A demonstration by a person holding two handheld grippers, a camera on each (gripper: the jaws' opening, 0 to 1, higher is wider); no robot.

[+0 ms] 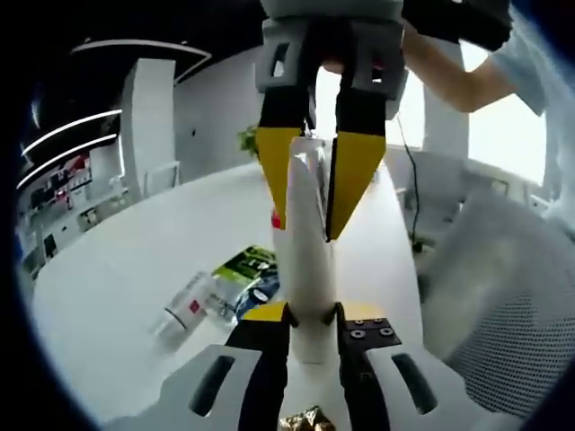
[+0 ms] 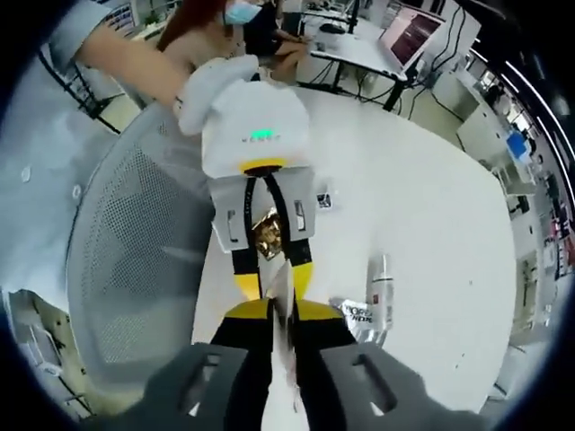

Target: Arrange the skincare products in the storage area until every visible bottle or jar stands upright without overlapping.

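White tabletop [image 1: 135,260] spreads beneath us in a bright office, with a small bottle [image 1: 184,310] and a green sachet [image 1: 244,265] lying flat. We hold a white tube [image 1: 301,260] between both tools: the left gripper [image 1: 313,316] pinches its lower end, the right gripper [image 1: 305,184] clamps its crimped end. It looks light, soft and slick, so we judge the stiffer ends the safest hold.

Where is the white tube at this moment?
In the left gripper view the white tube is held off the white table, clamped between the left gripper and the right gripper, right of the lying bottle.
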